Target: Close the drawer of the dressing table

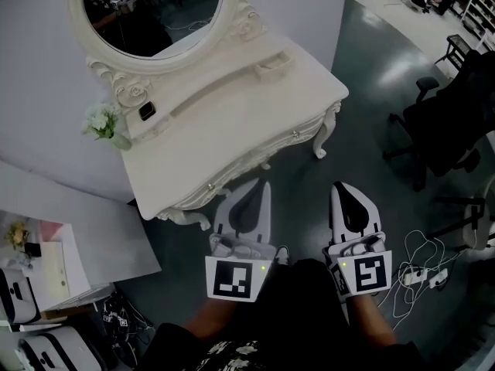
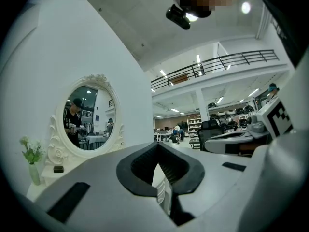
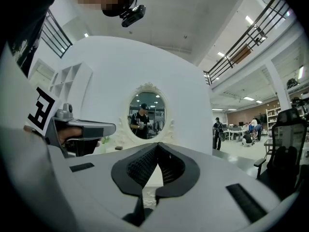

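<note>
The white dressing table (image 1: pixel 232 122), smooth with carved scroll trim and curved legs, lies at 12 o'clock from both grippers. Its long axis and knobbed drawer front (image 1: pixel 255 159) run from 8 to 2 o'clock. The left gripper (image 1: pixel 261 185) and right gripper (image 1: pixel 341 188), with black ribbed pads, are closed tight and empty, pointing toward 12 o'clock.

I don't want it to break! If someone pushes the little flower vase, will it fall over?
Probably yes: the vase looks tall and thin, and the flowers sit high, so it is likely top-heavy. It looks small, so it is likely light. It stands near the table's edge, so it might drop off.
</note>
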Available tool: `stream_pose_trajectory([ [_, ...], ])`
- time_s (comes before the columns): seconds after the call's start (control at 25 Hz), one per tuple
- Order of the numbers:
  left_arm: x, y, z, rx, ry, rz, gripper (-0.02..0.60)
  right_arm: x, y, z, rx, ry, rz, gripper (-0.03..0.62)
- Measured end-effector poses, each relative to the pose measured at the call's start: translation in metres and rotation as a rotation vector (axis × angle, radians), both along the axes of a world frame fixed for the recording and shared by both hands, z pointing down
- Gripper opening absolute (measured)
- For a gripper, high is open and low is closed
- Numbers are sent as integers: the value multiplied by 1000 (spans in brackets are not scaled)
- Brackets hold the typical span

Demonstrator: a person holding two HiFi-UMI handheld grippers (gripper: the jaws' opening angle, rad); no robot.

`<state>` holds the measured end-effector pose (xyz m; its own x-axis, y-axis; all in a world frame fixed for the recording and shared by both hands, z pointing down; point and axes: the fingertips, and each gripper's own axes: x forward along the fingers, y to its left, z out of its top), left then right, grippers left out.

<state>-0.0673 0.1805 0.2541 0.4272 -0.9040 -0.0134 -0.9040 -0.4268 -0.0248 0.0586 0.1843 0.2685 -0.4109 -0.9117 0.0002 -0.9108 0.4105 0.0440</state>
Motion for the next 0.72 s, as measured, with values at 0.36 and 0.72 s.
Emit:
stream_pose_trajectory([
  [0.36, 5, -14, 4, -15, 10, 46, 0, 1, -9, 7, -20, 8, 42, -2],
  [0.72, 16, -43, 14, -28, 1, 39, 0, 20, -37, 19, -36, 34, 62, -2],
])
